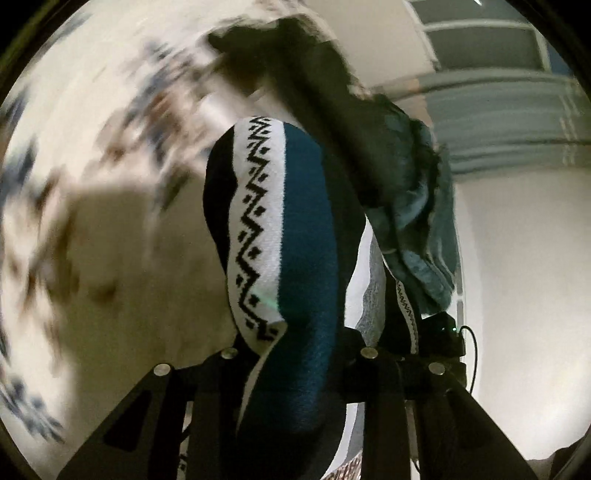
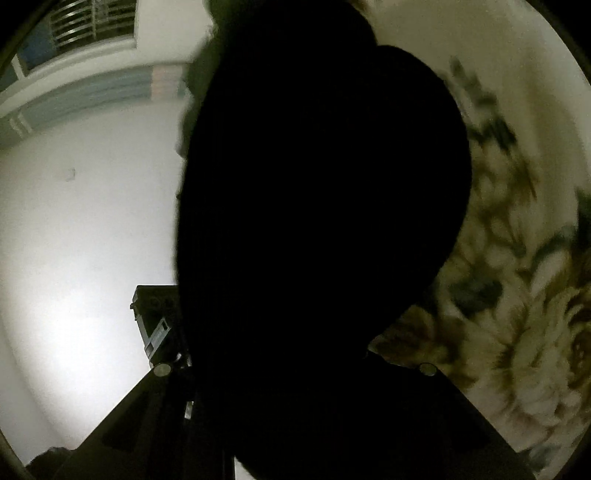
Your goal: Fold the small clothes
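Note:
In the left wrist view a small knit garment [image 1: 291, 236], teal and black with a white band of black zigzag, hangs between my left gripper's fingers [image 1: 295, 373], which are shut on it. A second teal cloth [image 1: 417, 206] hangs behind it to the right, with a dark device [image 1: 443, 332] below it. In the right wrist view a black cloth [image 2: 321, 221] fills the middle and hides the right gripper's fingertips; the cloth runs down between the finger bases, so the right gripper seems shut on it.
A flower-printed sheet [image 1: 92, 229] lies to the left in the left view and to the right in the right view [image 2: 517, 295], blurred. A white wall [image 2: 74, 240] and a barred window [image 2: 81, 22] are behind. The other gripper's body [image 2: 155, 317] shows low left.

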A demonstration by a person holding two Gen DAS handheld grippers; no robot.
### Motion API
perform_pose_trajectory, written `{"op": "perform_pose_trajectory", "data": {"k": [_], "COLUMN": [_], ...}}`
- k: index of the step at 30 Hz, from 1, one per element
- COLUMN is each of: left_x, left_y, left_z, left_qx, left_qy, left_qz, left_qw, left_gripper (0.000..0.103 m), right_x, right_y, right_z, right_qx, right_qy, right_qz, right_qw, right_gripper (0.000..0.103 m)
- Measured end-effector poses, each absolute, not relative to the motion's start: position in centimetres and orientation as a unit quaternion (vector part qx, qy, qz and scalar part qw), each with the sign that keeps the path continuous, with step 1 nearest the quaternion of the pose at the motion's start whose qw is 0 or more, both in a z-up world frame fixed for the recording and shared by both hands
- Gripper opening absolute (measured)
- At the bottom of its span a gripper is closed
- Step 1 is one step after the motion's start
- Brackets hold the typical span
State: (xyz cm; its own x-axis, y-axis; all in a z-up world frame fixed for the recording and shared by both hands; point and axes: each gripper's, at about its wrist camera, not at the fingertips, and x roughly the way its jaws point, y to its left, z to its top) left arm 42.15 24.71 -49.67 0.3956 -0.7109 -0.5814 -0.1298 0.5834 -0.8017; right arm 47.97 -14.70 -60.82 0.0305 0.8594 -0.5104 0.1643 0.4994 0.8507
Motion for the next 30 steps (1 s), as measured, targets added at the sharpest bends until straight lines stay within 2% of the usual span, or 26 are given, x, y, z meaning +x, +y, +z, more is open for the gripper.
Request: {"op": "perform_pose_trajectory", "data": {"k": [6, 10, 17, 23, 24, 28, 30], "left_x": [52.8, 61.0, 69.8, 71.9, 71.7, 71.1, 70.7], "left_y": [25.3, 25.7, 27.6, 28.1, 28.2, 28.6, 28.3], "left_z": [-42.4, -39.6, -41.7, -45.6, -45.7, -44.9, -44.3], "left_qx": [-0.365, -0.335, -0.284, -0.251, -0.247, -0.221, -0.194], "left_qy": [0.502, 0.491, 0.500, 0.549, 0.552, 0.559, 0.562], "left_qz": [-0.251, -0.259, -0.234, -0.200, -0.194, -0.160, -0.149], "left_qw": [0.743, 0.761, 0.784, 0.772, 0.773, 0.783, 0.790], "left_gripper": [0.025, 0.026, 0.027, 0.028, 0.033, 0.041, 0.045], "right_x": [54.7, 61.2, 74.2, 78.2, 78.4, 78.1, 77.6], "right_y": [-13.1, -12.5, -9.3, -7.7, -7.5, -7.0, -7.2], "right_z": [-52.0, -48.9, -49.3, -51.8, -51.7, -49.9, -48.6], "right_qx": [0.419, 0.415, 0.385, 0.339, 0.334, 0.279, 0.257], "right_qy": [0.580, 0.563, 0.569, 0.614, 0.620, 0.640, 0.638], "right_qz": [0.269, 0.262, 0.242, 0.226, 0.225, 0.198, 0.174], "right_qw": [0.644, 0.665, 0.686, 0.676, 0.673, 0.688, 0.705], "right_gripper": [0.025, 0.025, 0.025, 0.026, 0.027, 0.043, 0.055]}}
